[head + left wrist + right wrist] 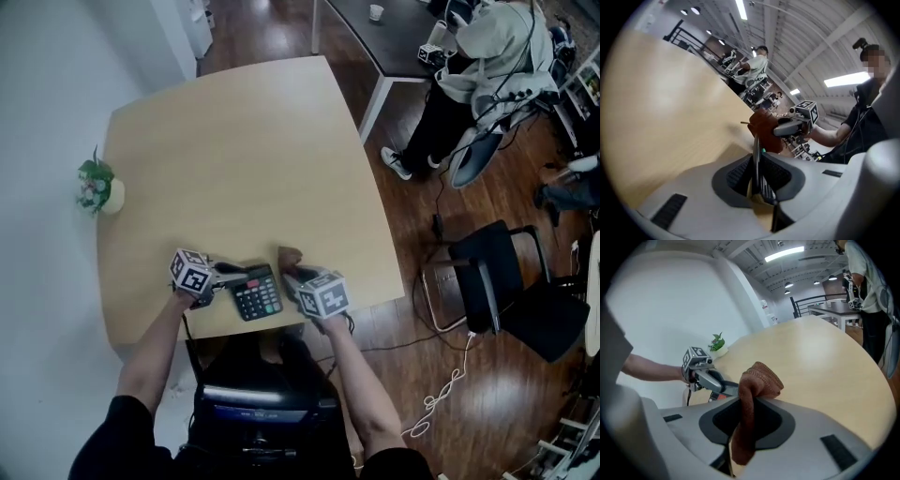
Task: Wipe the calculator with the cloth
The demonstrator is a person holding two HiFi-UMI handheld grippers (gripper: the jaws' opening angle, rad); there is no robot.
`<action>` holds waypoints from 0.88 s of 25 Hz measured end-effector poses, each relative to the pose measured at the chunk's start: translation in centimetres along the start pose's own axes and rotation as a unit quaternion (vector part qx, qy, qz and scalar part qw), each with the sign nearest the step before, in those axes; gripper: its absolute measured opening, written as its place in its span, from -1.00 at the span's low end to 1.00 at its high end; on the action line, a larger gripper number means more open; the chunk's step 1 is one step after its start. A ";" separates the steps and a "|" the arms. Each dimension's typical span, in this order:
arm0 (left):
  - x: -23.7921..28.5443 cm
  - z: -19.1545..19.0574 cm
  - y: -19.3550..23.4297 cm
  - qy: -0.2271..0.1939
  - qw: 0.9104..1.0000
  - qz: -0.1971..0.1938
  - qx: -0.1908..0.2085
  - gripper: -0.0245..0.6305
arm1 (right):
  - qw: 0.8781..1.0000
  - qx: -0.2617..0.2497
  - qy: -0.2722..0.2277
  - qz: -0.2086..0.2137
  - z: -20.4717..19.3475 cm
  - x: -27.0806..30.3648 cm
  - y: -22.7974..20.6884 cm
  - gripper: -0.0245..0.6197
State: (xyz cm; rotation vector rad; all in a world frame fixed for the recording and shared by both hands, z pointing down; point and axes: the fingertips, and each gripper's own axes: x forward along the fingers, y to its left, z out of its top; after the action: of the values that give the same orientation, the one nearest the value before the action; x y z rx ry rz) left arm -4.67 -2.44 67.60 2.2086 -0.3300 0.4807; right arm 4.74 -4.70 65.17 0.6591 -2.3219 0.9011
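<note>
the left claw (757,161) is clamping on the calculator (256,292), which is showing edge-on as a thin dark slab between its pads. the calculator is lying keys up at the near edge of the worktop (234,150), between the two claws. the right claw (746,404) is pinching the brown cloth (757,378), with a bunched fold sticking out past the tips and the rest hanging down behind them. the cloth is sitting just beside the calculator's far right corner; whether it is touching the keys is not showing.

the step in hand is probably bringing the cloth onto the calculator. doing it well is likely calling for the left claw holding firm, so the light body is not sliding toward the worktop's edge. the right claw should be laying the bunched fold flat on the key face and dragging it in long passes away from the held side. it should be pressing lightly so the keys are not catching the weave. the strip under the left pads is likely going unwiped unless that grip shifts.

counting: one calculator, one cloth, two claws, one worktop in use, and one small plant (97,186) at its left edge, well apart from the work.
</note>
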 end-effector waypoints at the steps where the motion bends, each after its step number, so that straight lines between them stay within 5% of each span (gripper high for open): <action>1: 0.2 0.1 0.5 0.014 0.999 0.018 0.029 -0.72 | 1.000 -0.005 0.008 -0.003 -0.6 0.5 0.0 -0.68; 5: -0.3 0.4 2.3 0.028 0.978 0.143 0.151 -0.37 | 0.999 -0.017 0.024 -0.026 -1.8 1.3 -1.0 -0.68; 10: -3.8 -0.9 1.4 -0.043 0.946 0.273 0.171 -0.20 | 0.999 -0.010 0.027 -0.016 -3.3 1.9 -1.1 -0.68; 17: -2.3 -7.0 -4.3 0.012 0.890 0.378 0.254 -0.19 | 0.999 -0.033 0.012 -0.007 -1.1 3.6 -2.2 -0.68; 22: 0.1 -9.6 -6.0 0.058 0.855 0.406 0.317 -0.17 | 0.989 -0.145 0.005 -0.029 3.3 5.4 -3.6 -0.68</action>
State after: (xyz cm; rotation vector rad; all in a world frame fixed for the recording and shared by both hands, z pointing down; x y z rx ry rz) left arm -4.40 8.81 69.18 2.5626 -1.2042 1.3303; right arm 2.02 -10.74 68.21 0.5925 -2.3500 0.5240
